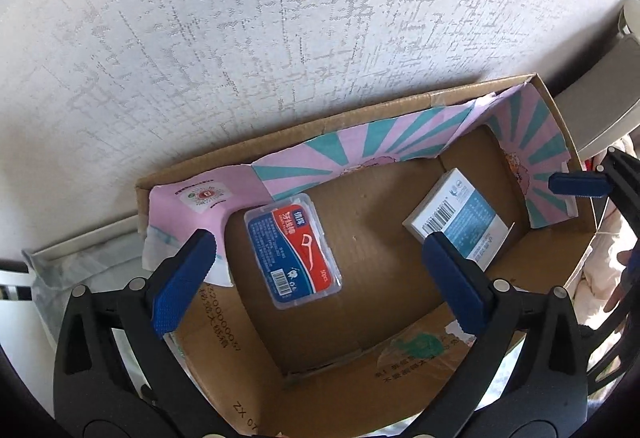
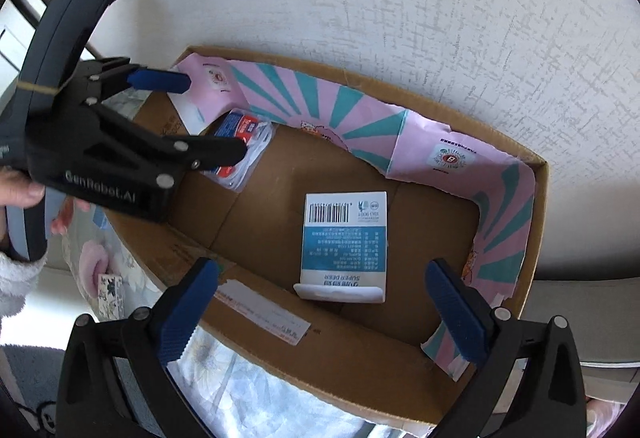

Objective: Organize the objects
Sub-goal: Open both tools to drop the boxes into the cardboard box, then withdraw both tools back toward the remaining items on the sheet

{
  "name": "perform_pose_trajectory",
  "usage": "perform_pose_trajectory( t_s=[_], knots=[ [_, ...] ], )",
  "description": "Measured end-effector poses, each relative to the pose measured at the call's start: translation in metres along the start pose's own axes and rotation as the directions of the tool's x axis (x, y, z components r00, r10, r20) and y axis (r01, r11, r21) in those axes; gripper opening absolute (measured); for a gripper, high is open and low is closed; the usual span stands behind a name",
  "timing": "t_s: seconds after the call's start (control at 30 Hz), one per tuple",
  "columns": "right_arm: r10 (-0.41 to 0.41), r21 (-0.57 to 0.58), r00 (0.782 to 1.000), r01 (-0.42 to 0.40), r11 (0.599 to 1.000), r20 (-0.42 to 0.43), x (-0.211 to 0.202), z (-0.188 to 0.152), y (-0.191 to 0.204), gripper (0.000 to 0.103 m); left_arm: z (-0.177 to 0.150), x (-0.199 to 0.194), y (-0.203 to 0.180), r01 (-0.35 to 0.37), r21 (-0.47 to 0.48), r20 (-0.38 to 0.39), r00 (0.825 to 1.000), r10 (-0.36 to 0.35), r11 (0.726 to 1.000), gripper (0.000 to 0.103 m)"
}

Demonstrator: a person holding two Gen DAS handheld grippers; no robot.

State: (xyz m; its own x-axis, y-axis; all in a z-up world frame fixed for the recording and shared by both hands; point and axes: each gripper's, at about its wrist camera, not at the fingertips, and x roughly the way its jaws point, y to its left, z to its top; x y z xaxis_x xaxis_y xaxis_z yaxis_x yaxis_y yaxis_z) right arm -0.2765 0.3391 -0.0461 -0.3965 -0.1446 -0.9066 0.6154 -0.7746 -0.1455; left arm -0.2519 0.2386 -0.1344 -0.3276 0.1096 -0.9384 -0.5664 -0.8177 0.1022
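An open cardboard box (image 1: 360, 117) with a pink and teal paper lining stands against a white textured wall. Inside lie a clear floss-pick case with a blue and red label (image 1: 294, 248) on the left and a white and blue carton (image 1: 456, 217) on the right. My left gripper (image 1: 316, 274) is open and empty above the box, its fingers either side of the floss case. My right gripper (image 2: 326, 310) is open and empty above the carton (image 2: 346, 244). The right wrist view also shows the box (image 2: 538, 217), the floss case (image 2: 244, 147) and the left gripper (image 2: 212, 117), open.
A floral cloth (image 2: 248, 382) lies under the box. A small patterned box (image 2: 110, 294) sits on it at the left. A grey-white object (image 1: 608, 93) stands right of the box against the wall. The right gripper's finger (image 1: 576, 183) shows at the box's right wall.
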Motion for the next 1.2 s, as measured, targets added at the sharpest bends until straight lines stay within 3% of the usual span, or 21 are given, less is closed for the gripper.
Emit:
perform_pose_trajectory(
  t_s=[0.13,0.17,0.7,1.2],
  knots=[
    [-0.007,-0.001,1.000,0.007,1.000,-0.019,0.013,0.006,0.003,0.103,-0.001,-0.005,-0.004,-0.010,0.010,0.003,1.000,0.010,1.000,0.103],
    [-0.007,0.004,1.000,0.008,1.000,-0.027,0.024,0.023,0.005,0.103,0.001,0.000,-0.004,-0.008,0.014,0.006,1.000,0.008,1.000,0.103],
    [-0.130,-0.055,0.988,0.135,0.989,0.087,-0.017,0.012,0.008,0.103,0.000,-0.034,-0.005,0.019,0.069,0.100,0.995,-0.026,0.997,0.103],
    [-0.168,-0.023,0.953,0.180,0.983,0.253,-0.080,-0.008,0.042,0.103,-0.026,-0.116,0.017,0.004,0.099,0.274,0.961,-0.031,0.995,0.103]
  ],
)
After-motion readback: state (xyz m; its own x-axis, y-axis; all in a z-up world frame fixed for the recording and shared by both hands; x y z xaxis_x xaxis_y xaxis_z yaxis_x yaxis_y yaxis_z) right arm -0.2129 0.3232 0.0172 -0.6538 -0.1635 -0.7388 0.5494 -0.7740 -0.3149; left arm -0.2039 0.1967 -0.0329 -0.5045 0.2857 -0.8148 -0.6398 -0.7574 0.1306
